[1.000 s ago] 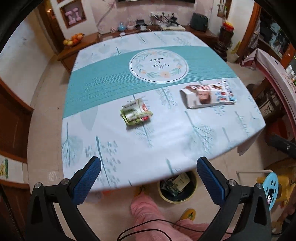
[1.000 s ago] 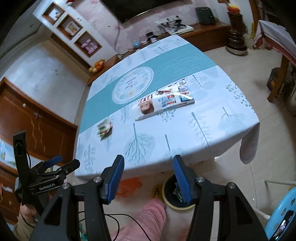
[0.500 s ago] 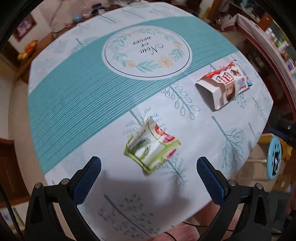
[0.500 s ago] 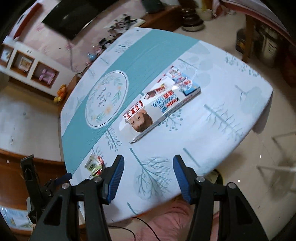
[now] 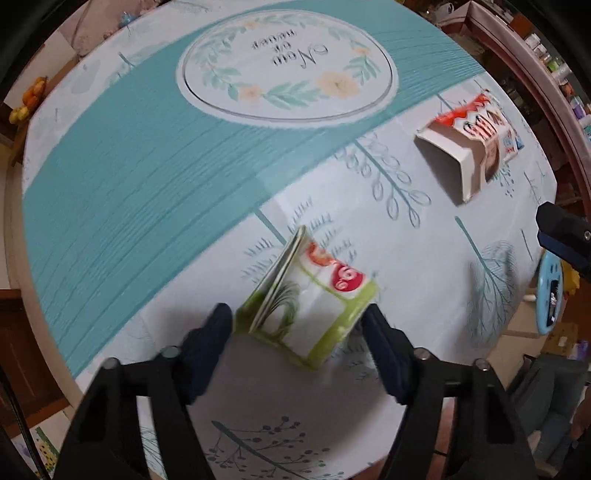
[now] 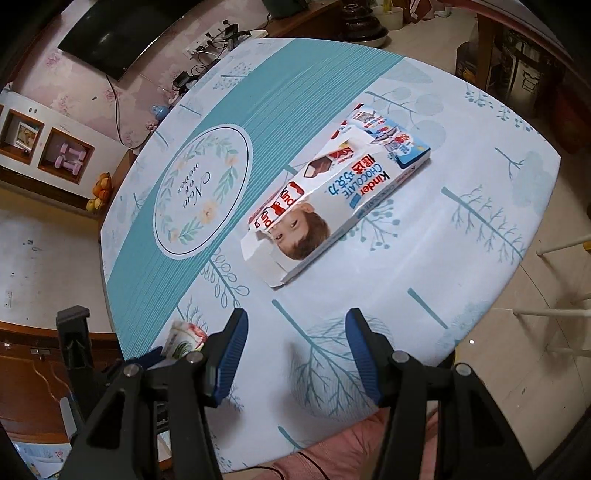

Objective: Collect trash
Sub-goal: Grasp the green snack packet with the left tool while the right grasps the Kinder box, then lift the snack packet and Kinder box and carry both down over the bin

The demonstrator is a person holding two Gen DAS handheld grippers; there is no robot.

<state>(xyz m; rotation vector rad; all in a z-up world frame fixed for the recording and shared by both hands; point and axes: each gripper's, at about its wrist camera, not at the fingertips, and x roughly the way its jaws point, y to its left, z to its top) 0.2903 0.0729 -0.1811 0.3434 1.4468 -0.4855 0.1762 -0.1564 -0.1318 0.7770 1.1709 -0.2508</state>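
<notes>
Two pieces of trash lie on the table's white-and-teal leaf-printed cloth (image 6: 480, 229), in a room with wooden cabinets and a wall-mounted black television (image 6: 122, 33). The left gripper (image 5: 297, 325), wide open a second ago, is now closing around the crumpled green-and-white wrapper (image 5: 314, 306). The right gripper (image 6: 295, 332) hangs part-open and empty, nearer the torn white Kinder chocolate box (image 6: 332, 199) than before.

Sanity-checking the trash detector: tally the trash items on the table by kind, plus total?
Green-and-white wrapper, between the closing left gripper jaws: 1
Kinder chocolate box, opened, lying flat ahead of the right gripper: 1
Total: 2
</notes>
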